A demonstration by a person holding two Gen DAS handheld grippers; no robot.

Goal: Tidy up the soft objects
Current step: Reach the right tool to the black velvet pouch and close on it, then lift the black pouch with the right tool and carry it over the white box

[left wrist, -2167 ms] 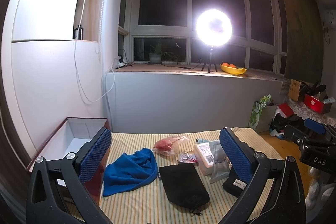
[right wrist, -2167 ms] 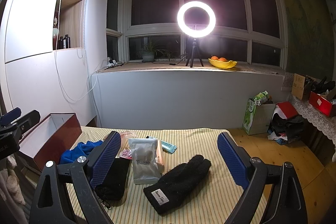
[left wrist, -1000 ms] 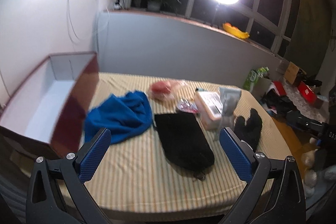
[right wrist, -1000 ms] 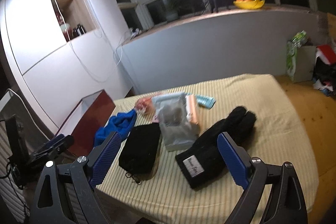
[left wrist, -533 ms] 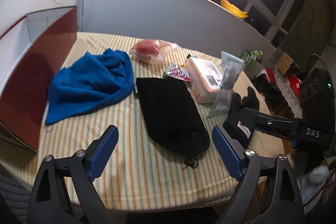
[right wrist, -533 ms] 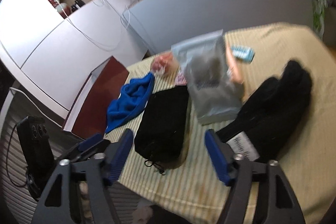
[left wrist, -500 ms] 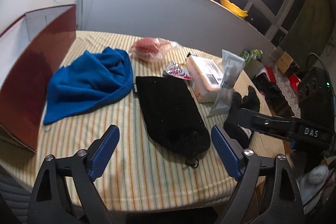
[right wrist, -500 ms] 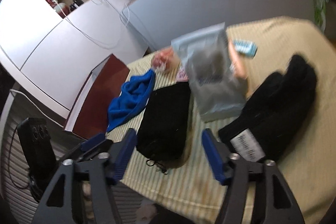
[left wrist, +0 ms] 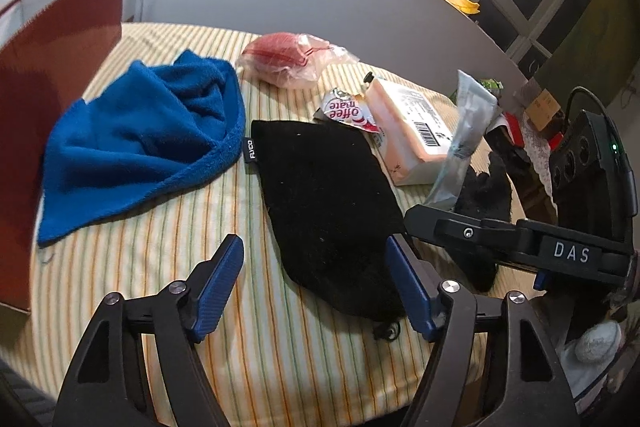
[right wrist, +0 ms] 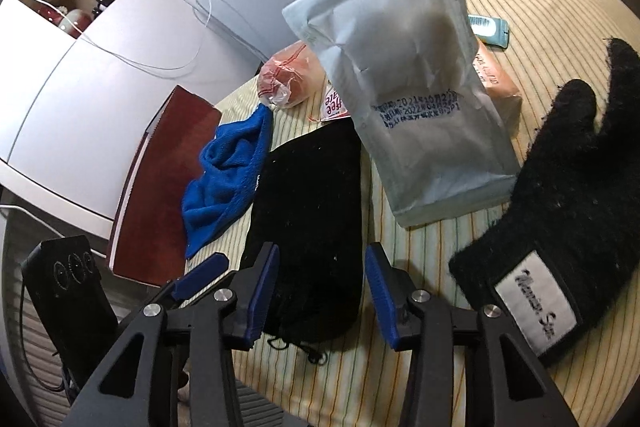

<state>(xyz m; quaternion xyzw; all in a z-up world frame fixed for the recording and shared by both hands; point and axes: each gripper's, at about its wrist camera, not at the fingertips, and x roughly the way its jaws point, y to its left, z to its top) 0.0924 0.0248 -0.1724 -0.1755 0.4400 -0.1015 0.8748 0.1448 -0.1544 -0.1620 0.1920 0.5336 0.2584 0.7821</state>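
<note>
1. Black pouch (left wrist: 328,203) lies on the striped table (left wrist: 132,259), its near end between both your claws.
2. Your left claw (left wrist: 316,287) has just been narrowing; its jaws are apart, pinching nothing.
3. Your right claw (right wrist: 320,291) likewise, with the glove (right wrist: 560,211) to its right.
4. Blue towel (left wrist: 140,143) lies ahead-left of the left claw.

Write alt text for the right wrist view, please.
The right gripper hangs open over the near end of a black pouch on a striped tablecloth. Around it lie a blue towel, a grey packet and a black glove.
</note>
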